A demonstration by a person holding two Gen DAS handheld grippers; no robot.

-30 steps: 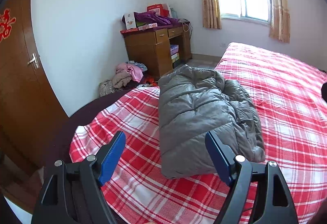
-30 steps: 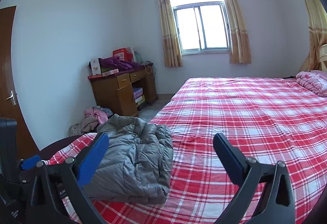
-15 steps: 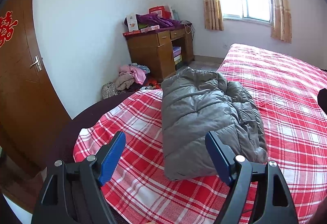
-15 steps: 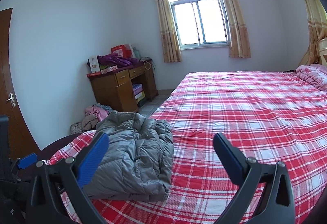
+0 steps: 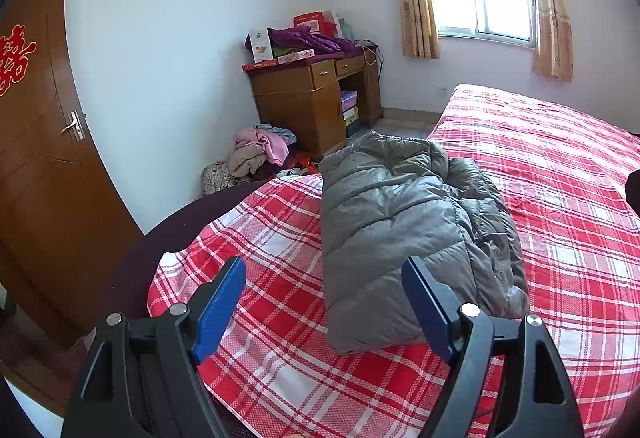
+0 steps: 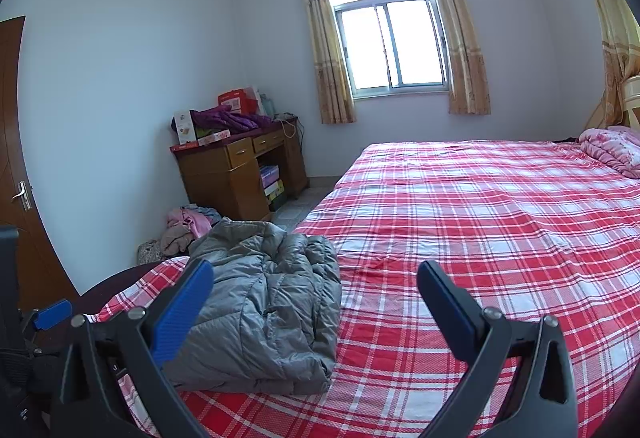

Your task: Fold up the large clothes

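Since a second ago you have drawn both claws back and up a little; the grey puffer jacket sits slightly farther out and has not shifted on the red plaid bedsheet. Your left gripper is spread wide and holds nothing, with the jacket just ahead, its near edge between the fingers and toward the right one. Your right gripper is likewise released and empty, with the jacket ahead-left. The bundle's long axis runs away from you. The left claw looks nearer, so it likely leads.
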